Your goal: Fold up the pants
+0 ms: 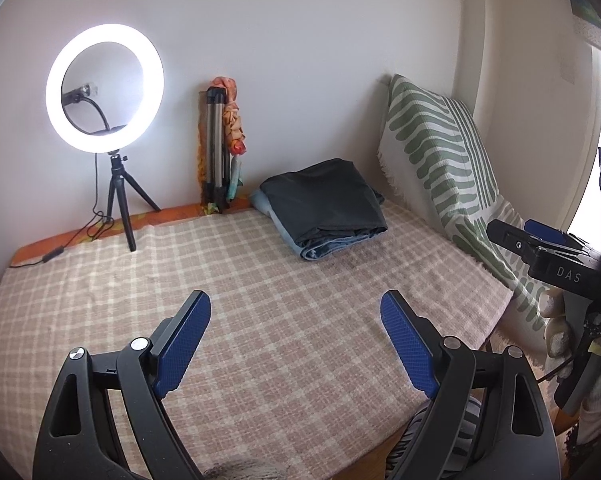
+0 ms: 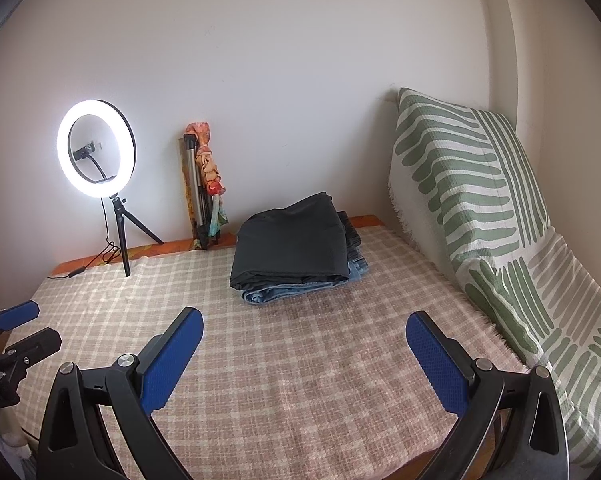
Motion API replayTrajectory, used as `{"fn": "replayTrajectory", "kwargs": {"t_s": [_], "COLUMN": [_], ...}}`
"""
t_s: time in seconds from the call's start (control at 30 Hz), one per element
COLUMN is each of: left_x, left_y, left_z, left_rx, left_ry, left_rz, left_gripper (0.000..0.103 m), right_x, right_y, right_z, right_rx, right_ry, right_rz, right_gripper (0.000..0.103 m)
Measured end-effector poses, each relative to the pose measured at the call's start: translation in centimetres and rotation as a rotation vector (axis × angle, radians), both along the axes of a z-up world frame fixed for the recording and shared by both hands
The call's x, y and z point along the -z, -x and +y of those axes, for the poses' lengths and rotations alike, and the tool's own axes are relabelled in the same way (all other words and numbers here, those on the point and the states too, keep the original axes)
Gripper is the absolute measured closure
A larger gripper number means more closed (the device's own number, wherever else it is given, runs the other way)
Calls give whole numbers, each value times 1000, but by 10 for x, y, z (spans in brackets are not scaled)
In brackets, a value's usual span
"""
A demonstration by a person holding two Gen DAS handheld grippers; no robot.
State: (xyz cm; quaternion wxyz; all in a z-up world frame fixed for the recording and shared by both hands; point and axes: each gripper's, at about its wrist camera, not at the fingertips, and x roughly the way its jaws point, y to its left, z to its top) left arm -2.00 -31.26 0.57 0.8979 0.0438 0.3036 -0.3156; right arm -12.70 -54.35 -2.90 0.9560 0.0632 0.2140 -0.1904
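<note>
White walls close in a bed spread with a pink checked blanket (image 1: 260,300), a lit ring light (image 1: 104,89) on its tripod at the far left. Folded dark pants (image 2: 290,246) lie stacked on folded jeans (image 2: 300,292) near the far wall, beside a green-striped cushion (image 2: 460,184). Both the left gripper (image 1: 296,340) and right gripper (image 2: 304,356) hang over bare blanket, jaws spread wide and holding nothing.
</note>
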Motion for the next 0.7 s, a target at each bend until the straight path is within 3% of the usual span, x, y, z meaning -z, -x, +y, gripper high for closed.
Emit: {"fn": "replayTrajectory", "kwargs": {"t_s": [0.7], "left_x": [1], "left_y": [-2], "left_z": [1], "left_rx": [-2], "left_ry": [-14], "left_rz": [-9], "left_gripper": [16], "right_x": [3], "right_y": [-4], "right_z": [3], "right_rx": [-8], "right_ry": [-15], "right_rz": [5], "right_gripper": [0]}}
